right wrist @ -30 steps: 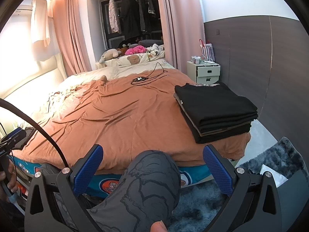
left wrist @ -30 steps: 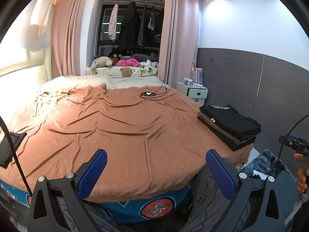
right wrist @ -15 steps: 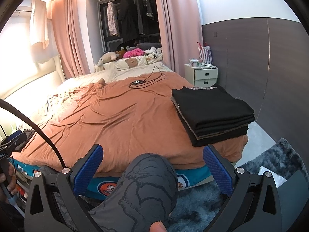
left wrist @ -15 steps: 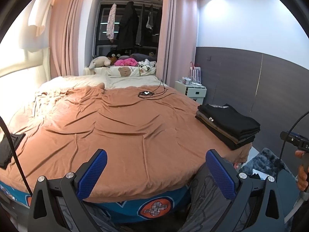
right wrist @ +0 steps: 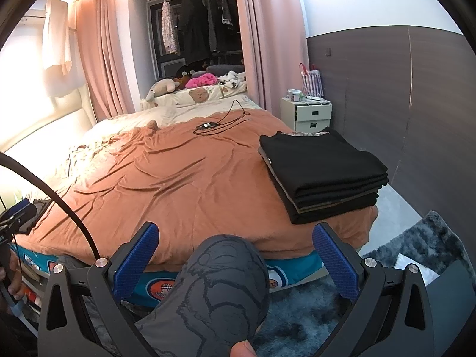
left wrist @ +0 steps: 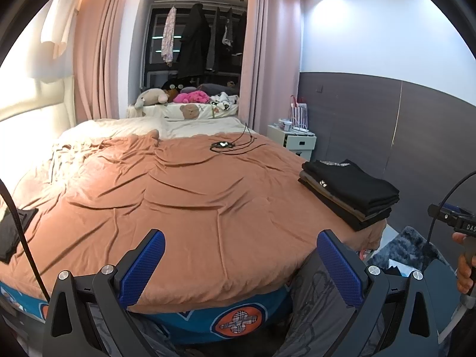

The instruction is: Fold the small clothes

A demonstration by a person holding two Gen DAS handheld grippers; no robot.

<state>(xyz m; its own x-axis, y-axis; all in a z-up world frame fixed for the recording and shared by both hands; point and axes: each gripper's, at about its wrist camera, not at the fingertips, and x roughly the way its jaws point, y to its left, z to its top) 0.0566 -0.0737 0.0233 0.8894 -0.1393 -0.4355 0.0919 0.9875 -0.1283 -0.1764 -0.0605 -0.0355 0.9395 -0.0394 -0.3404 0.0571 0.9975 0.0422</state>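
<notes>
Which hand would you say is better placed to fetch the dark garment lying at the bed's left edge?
Left, probably. The dark garment lies at the left gripper's side; the right gripper faces the folded stack. Both are open and empty.

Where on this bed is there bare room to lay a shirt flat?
The wide middle of the orange cover is free, between the folded stack on its right edge and the dark cloth at left. The black cable occupies the far end.

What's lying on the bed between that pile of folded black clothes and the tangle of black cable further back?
Nothing: only wrinkled orange bedspread lies between the folded stack and the cable, clearest in the right wrist view.
</notes>
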